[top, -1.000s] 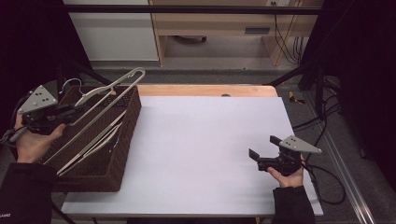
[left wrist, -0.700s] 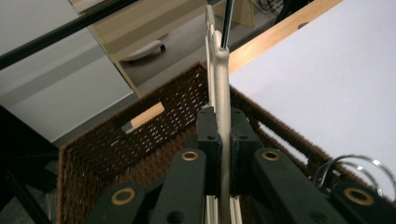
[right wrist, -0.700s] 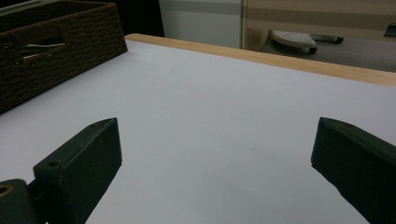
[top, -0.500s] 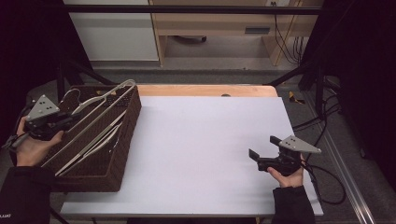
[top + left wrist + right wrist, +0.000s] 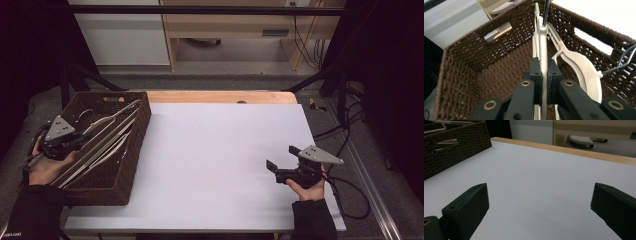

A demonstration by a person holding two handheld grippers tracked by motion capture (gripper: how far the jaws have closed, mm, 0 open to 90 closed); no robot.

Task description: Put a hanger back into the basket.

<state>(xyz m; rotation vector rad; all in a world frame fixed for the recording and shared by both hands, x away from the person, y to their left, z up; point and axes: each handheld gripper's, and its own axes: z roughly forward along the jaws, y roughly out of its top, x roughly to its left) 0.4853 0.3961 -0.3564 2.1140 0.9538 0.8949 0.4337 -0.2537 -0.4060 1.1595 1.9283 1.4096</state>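
Brown wicker weave surrounds the work at nine o'clock: the dark rectangular woven basket (image 5: 131, 150) sits on the white bench (image 5: 220, 155), and the left tool (image 5: 543, 82) is pinched on the flat bar of a cream plastic clothes hanger (image 5: 543, 45) inside it. Other hangers, one with a wire hook (image 5: 624, 60), lie alongside; how they overlap is hard to make out. Pushed lower, the held hanger could snag them or the weave and twist free. At four o'clock, the right tool (image 5: 539, 205) rests with its jaws spread wide and nothing between them.
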